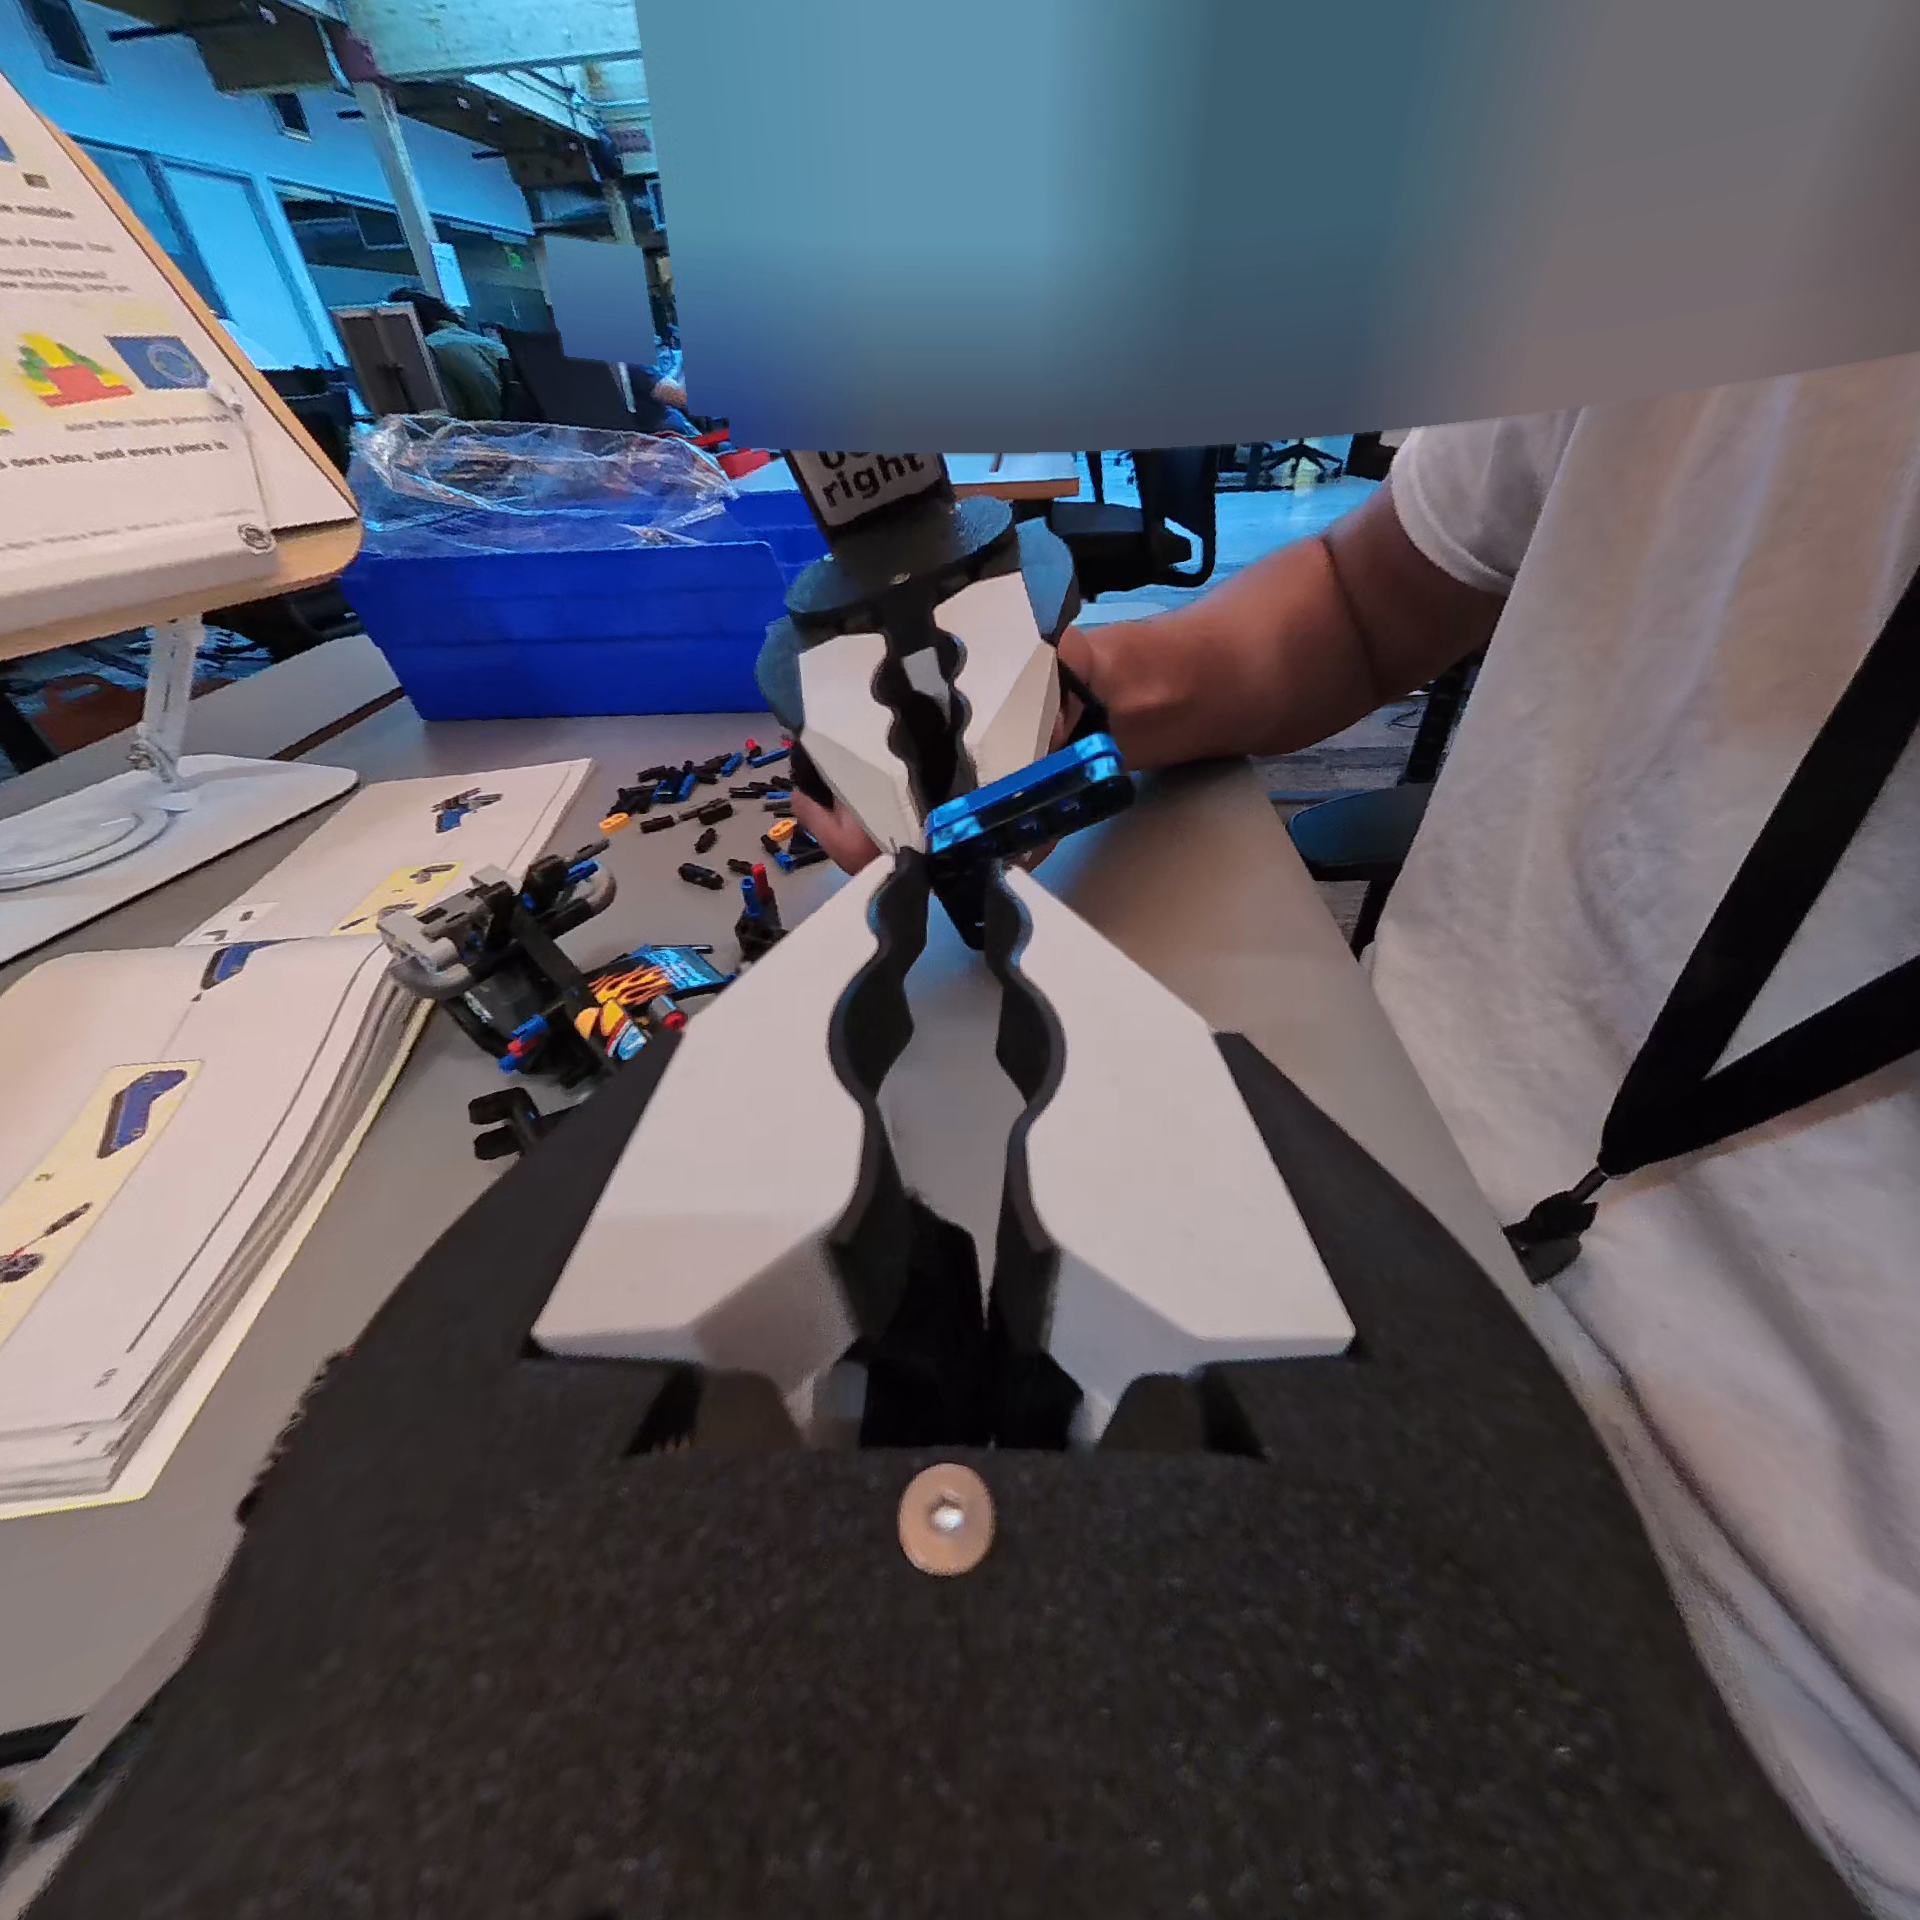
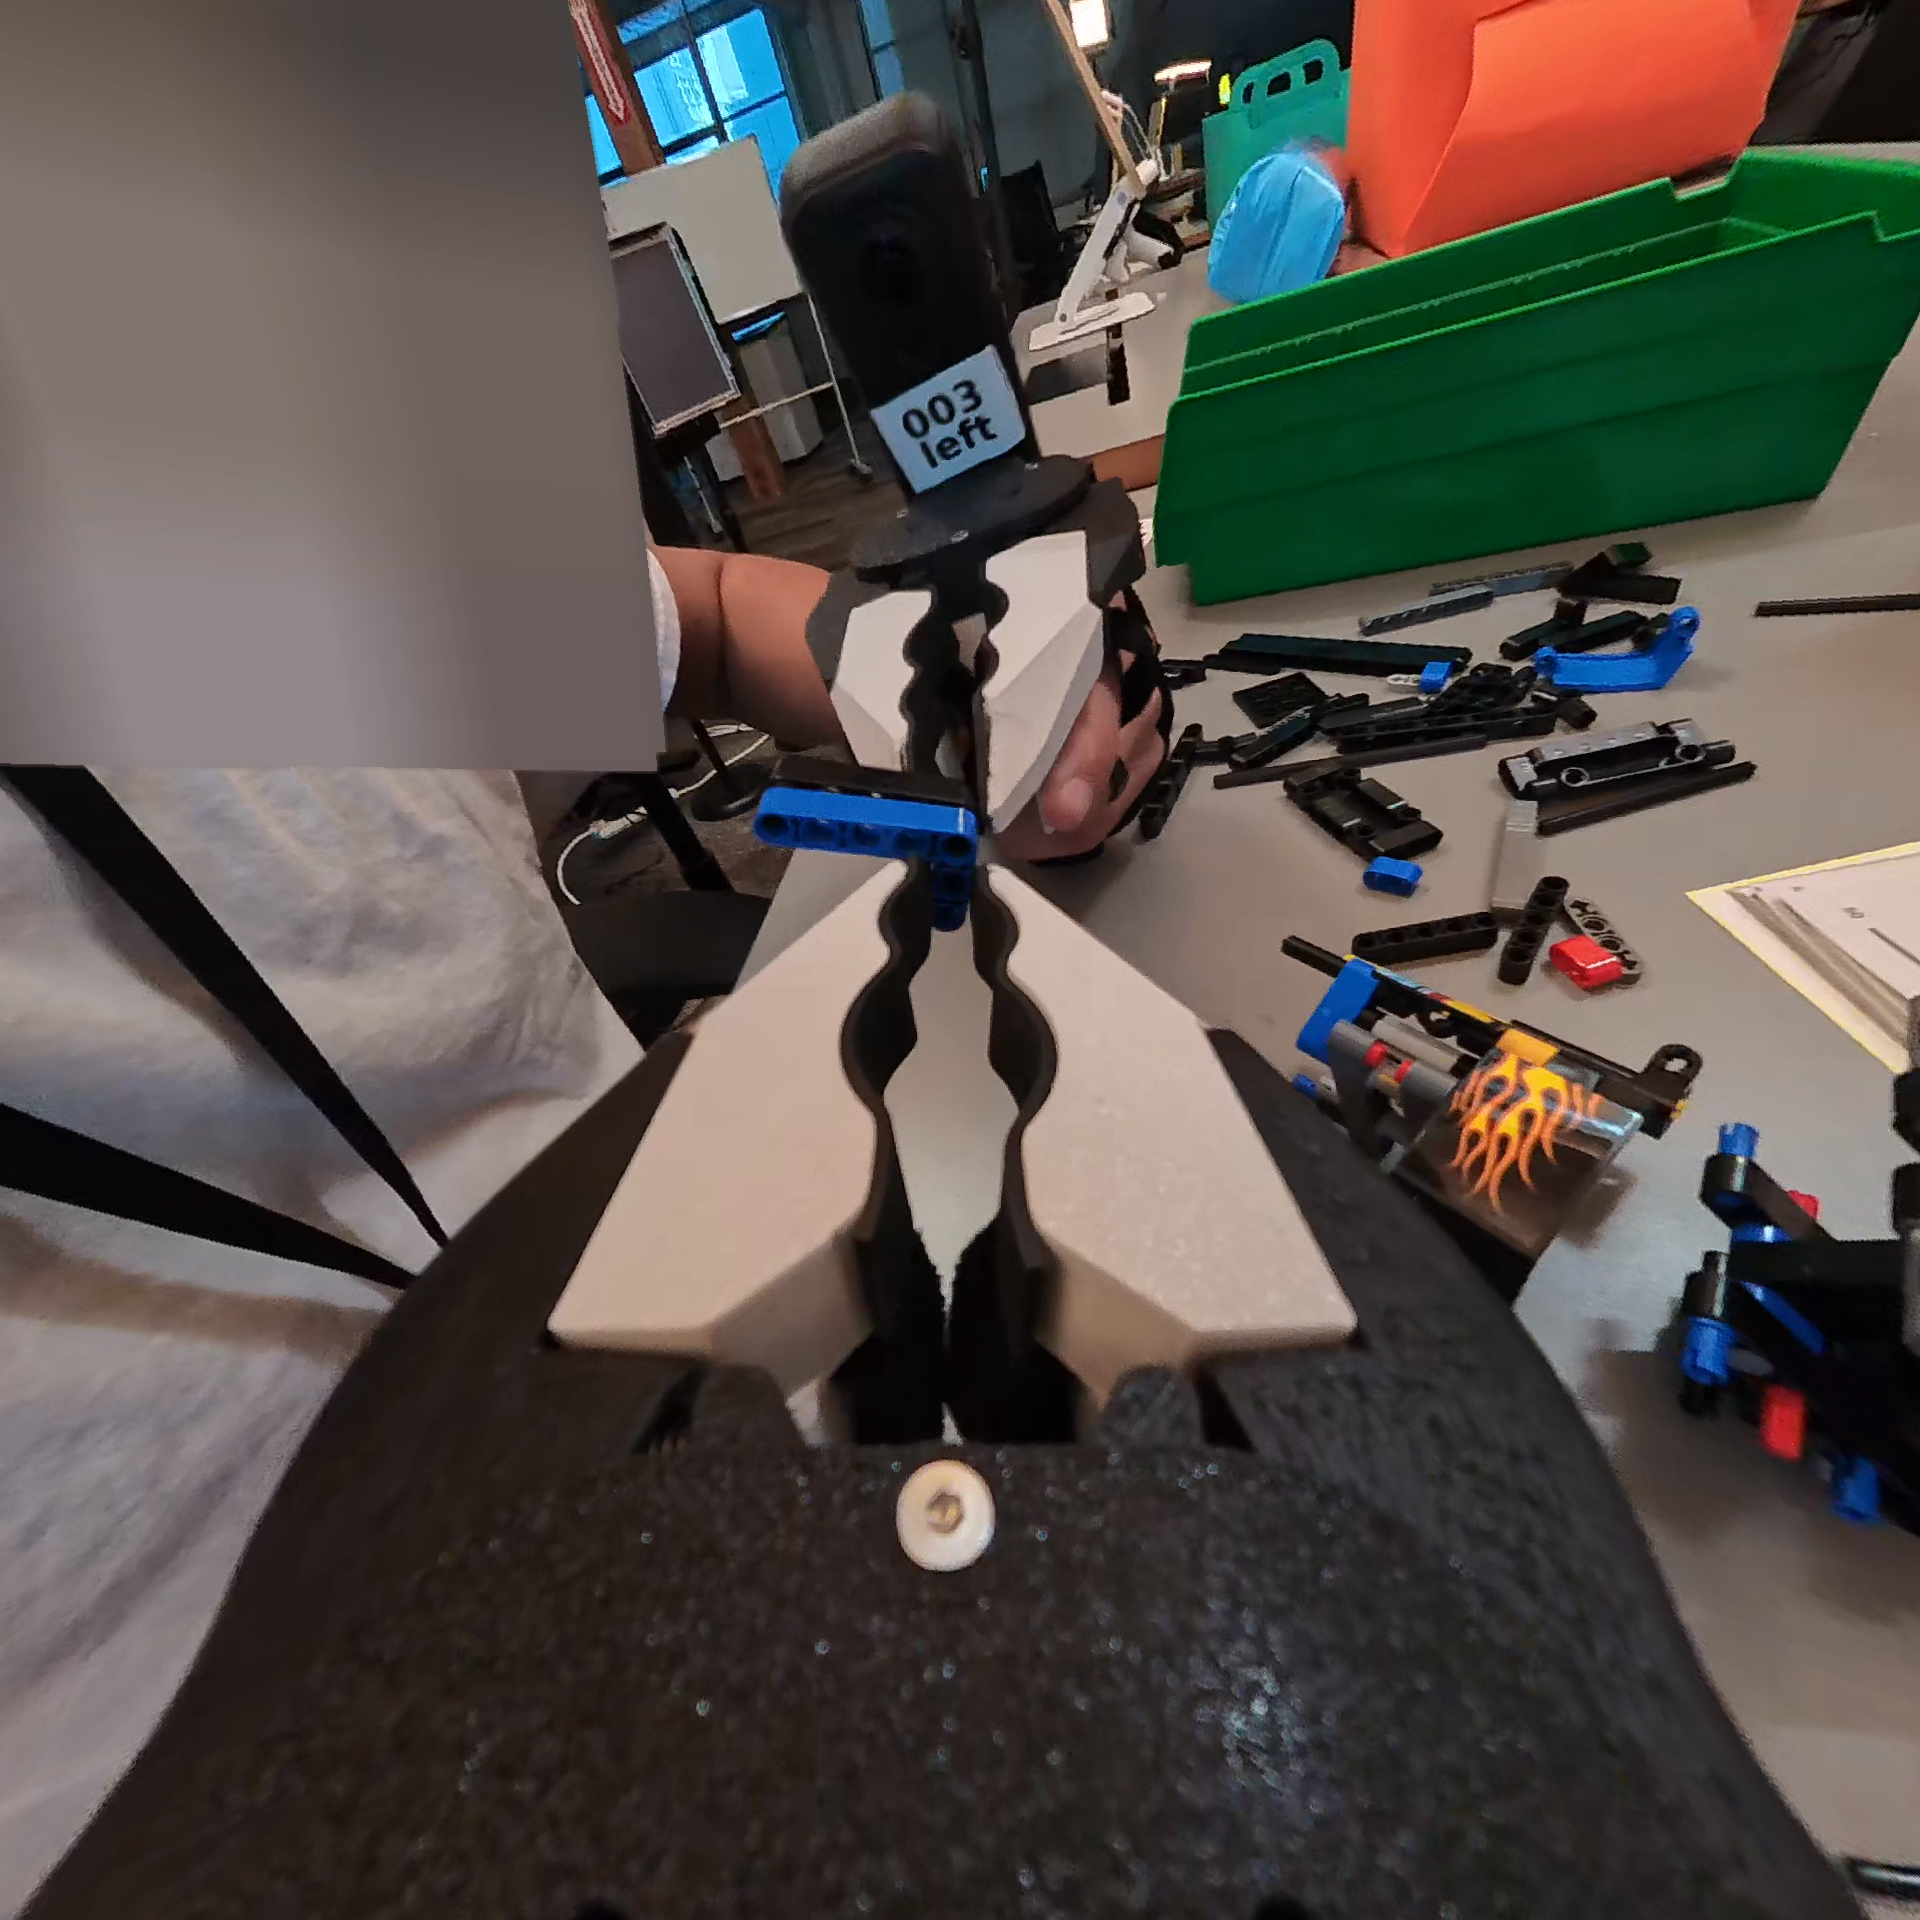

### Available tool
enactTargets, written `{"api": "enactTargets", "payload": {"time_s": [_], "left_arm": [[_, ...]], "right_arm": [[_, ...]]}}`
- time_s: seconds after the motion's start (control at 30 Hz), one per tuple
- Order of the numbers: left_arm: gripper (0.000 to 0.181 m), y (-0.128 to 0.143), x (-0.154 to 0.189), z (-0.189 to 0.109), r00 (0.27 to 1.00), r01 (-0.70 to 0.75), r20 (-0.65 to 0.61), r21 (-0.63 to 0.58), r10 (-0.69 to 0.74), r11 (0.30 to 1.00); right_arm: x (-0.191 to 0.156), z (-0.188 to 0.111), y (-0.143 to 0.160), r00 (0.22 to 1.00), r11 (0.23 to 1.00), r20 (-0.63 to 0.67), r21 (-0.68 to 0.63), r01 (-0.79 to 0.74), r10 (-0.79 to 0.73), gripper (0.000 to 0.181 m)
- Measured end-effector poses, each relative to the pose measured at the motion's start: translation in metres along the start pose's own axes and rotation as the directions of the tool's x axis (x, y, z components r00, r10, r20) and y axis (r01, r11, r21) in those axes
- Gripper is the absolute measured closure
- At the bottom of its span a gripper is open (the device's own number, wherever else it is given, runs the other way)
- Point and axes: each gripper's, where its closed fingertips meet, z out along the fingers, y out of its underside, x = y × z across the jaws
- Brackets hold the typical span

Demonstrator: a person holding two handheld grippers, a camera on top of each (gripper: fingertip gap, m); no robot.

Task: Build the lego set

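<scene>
A blue L-shaped beam is held in the air between my two grippers, which face each other tip to tip over the table's near edge. My left gripper is shut on the beam's short arm. My right gripper is shut on the same beam, near its corner. A black piece lies along the top of the long arm. The right gripper shows opposite in the left wrist view, and the left gripper in the right wrist view. A partly built model with a flame sticker lies on the table.
Loose black and blue pieces are scattered on the grey table. An open instruction booklet lies at the left. Blue bins and green bins stand behind. A second sub-assembly lies nearby. A person in a white shirt stands close. The tips of both grippers are at nearly the same place.
</scene>
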Motion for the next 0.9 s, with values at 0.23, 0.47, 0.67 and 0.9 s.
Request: {"api": "enactTargets", "payload": {"time_s": [0.23,0.47,0.67,0.9], "left_arm": [[0.172,0.003,-0.049,-0.015,0.875,-0.296,0.348,-0.164,0.336,0.941],[0.172,0.015,-0.071,-0.019,0.438,-0.536,0.437,-0.575,0.786,0.618],[0.172,0.009,-0.062,-0.011,0.289,-0.584,0.41,-0.641,0.865,0.499],[0.147,0.038,-0.055,-0.007,0.636,-0.521,0.3,-0.512,0.711,0.683]], "right_arm": [[0.03,-0.015,-0.004,0.98,0.999,-0.192,-0.023,0.048,-0.051,0.153],[0.06,-0.005,0.0,0.867,0.979,-0.474,-0.19,0.067,-0.152,0.132],[0.06,0.002,-0.001,0.804,0.96,-0.544,-0.254,0.118,-0.243,0.16],[0.056,-0.003,0.024,0.734,0.809,-0.406,-0.484,0.332,-0.544,0.163]]}}
